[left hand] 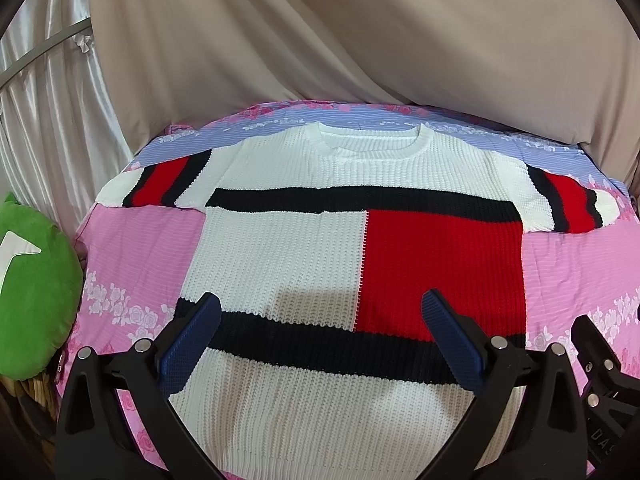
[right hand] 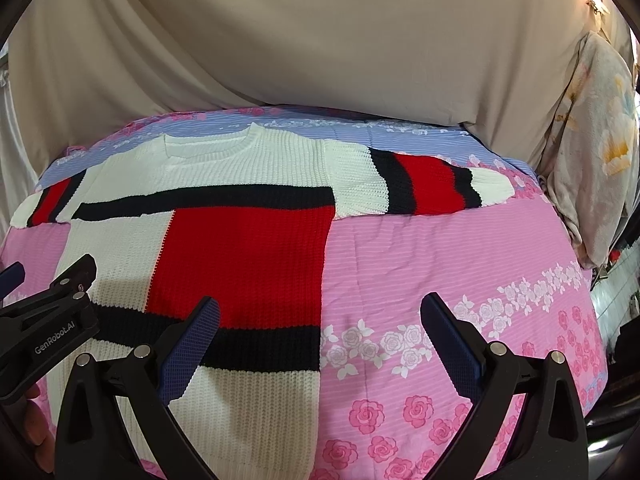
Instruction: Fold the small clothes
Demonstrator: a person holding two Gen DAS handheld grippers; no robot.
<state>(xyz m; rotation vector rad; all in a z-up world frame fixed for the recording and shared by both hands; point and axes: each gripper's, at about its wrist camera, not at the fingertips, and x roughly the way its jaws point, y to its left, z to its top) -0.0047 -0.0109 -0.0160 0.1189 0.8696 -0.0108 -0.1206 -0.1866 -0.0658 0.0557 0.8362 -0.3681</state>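
Observation:
A knitted sweater (left hand: 280, 248) in white, red and black blocks lies flat, face up, on a pink floral bedspread (left hand: 132, 240), collar at the far end and both sleeves spread out sideways. It also shows in the right wrist view (right hand: 240, 248). My left gripper (left hand: 320, 312) is open and empty, hovering over the sweater's lower hem area. My right gripper (right hand: 320, 316) is open and empty, over the sweater's lower right edge and the bedspread (right hand: 440, 260). The left gripper's body (right hand: 48, 320) shows at the left of the right wrist view.
A green plush cushion (left hand: 36, 288) sits at the bed's left edge. A beige sheet (left hand: 360, 32) hangs behind the bed. A floral pillow (right hand: 596, 152) leans at the bed's right side. The bedspread turns blue-striped (right hand: 400, 136) at the far end.

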